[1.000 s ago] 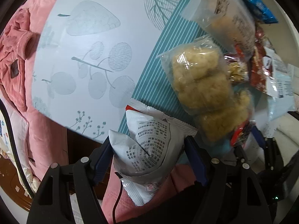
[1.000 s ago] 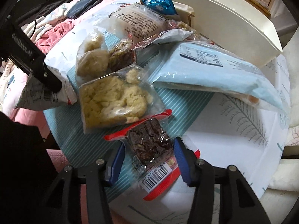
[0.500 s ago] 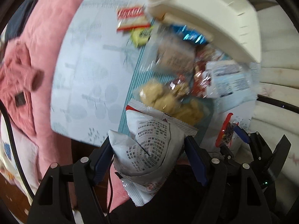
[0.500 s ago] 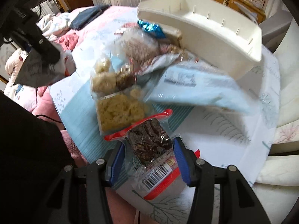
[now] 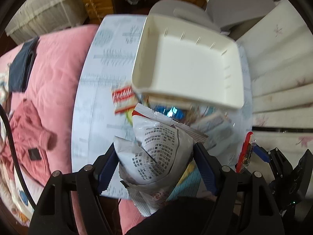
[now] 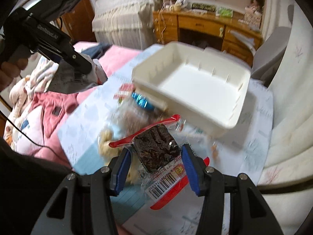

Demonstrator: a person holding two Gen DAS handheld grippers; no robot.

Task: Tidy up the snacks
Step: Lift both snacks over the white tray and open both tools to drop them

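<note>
Both grippers have risen; left gripper clamps white packet.

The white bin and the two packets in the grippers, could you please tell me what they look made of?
White bin: likely rigid moulded plastic, matte with ribbed walls. White snack bag: crinkly printed film. Dark snack pouch: clear glossy plastic with red edges.

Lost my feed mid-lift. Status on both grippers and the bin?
Left gripper shut on white snack bag. Right gripper shut on dark snack pack. White bin empty. Loose snacks crowd its near side.
</note>
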